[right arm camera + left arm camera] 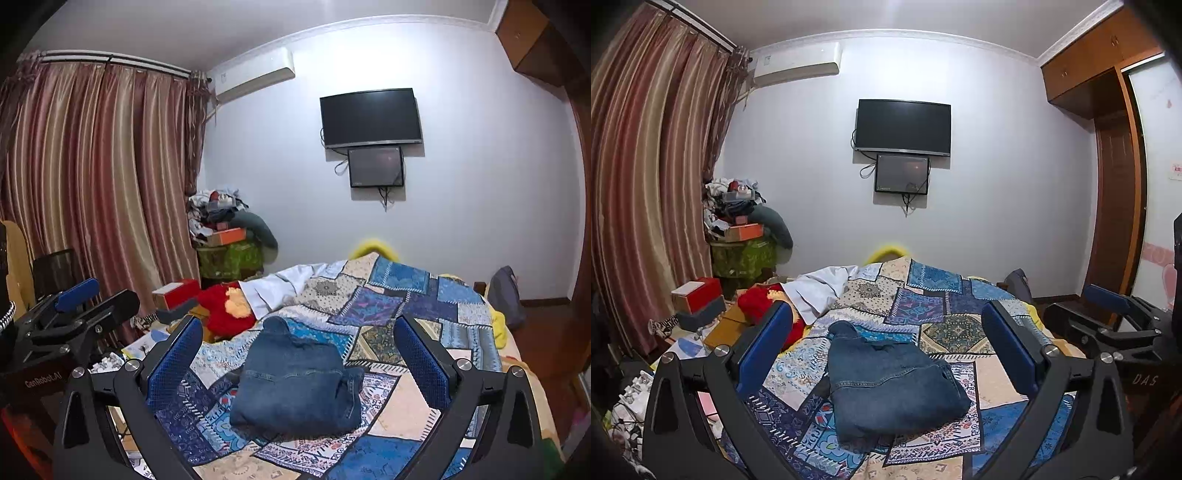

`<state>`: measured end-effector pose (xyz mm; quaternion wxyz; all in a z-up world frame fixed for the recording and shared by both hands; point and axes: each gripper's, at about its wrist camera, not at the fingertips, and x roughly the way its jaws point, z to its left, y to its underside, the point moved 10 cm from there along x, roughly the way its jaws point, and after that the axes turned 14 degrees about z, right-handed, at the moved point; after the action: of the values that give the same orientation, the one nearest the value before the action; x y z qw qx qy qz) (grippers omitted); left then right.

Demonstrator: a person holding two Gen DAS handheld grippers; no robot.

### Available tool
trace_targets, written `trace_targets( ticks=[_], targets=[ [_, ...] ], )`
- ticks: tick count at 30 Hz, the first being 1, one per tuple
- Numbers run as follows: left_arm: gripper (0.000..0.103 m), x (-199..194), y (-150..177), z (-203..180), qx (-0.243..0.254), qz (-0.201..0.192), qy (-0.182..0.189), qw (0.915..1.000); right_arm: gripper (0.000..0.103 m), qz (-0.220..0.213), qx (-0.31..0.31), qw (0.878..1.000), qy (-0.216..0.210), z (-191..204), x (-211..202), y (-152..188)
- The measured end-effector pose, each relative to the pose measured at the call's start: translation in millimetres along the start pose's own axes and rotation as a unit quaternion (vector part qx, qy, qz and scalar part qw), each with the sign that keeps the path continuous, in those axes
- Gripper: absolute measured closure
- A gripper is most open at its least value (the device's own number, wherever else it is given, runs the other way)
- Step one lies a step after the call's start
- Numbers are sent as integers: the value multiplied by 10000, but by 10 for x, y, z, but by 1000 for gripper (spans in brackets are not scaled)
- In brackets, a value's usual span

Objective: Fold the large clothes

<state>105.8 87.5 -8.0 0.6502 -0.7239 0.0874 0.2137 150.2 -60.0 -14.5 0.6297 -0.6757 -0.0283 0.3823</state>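
Observation:
A dark blue denim garment [890,384] lies folded into a compact bundle on the patchwork bedspread [945,295]. It also shows in the right wrist view [295,384]. My left gripper [886,332] is open and empty, held above and just short of the bundle. My right gripper [299,339] is open and empty too, above the bundle on its near side. The right gripper shows at the right edge of the left wrist view [1108,317], and the left gripper shows at the left of the right wrist view [74,314].
A red plush toy [229,310] and white cloth [280,284] lie at the bed's far left. Boxes [698,295] and clutter stand left of the bed by striped curtains [646,184]. A wardrobe [1115,206] stands at the right. A TV [903,127] hangs on the far wall.

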Motion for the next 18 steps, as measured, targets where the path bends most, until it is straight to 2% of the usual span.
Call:
trace_targets(
  ticks=[18],
  targets=[
    [0,90,52,17,17,143,-9,9999,0,18,25,9999,102,-88,53,0]
  ],
)
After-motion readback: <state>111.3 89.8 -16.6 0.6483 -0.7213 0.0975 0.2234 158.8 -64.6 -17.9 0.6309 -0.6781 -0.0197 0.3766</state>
